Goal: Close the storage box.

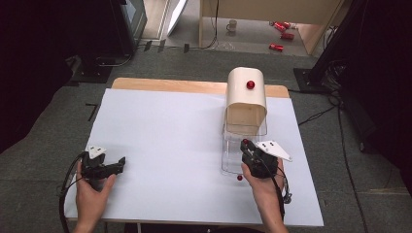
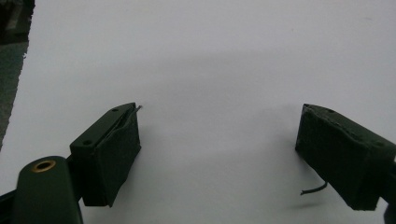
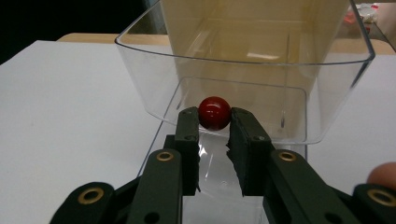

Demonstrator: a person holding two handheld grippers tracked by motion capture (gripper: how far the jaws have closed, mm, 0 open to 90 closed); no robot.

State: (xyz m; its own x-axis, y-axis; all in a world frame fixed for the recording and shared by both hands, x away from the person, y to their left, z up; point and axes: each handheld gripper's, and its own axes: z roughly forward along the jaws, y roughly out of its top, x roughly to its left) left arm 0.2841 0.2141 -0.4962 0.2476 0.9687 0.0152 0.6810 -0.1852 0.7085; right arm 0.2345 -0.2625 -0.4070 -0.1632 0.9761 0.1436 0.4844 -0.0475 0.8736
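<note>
While right tool [image 3: 215,122] grips red knob [image 3: 214,112], clear drawer [image 3: 243,70] rim ahead, bare table [image 3: 70,116] alongside.

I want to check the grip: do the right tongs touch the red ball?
Touching. The right gripper view shows the right tongs closed on the red ball, a pad pressing each side, no gap.

The red ball [image 3: 214,112] is glossy and smooth, with a bright highlight, like lacquered wood or hard plastic. The clear bin [image 3: 243,93] is transparent, shiny plastic. Behind it at 12 o'clock, the cream cabinet [image 1: 246,97] looks matt and smooth. The table sheet [image 1: 170,145] is matt white, paper-like, over a pale wooden board [image 1: 170,85]. The right gripper [image 3: 214,123] and left gripper [image 2: 219,140] are matt black plastic with rough foam-like pads and brass-coloured metal eyelets.
</note>
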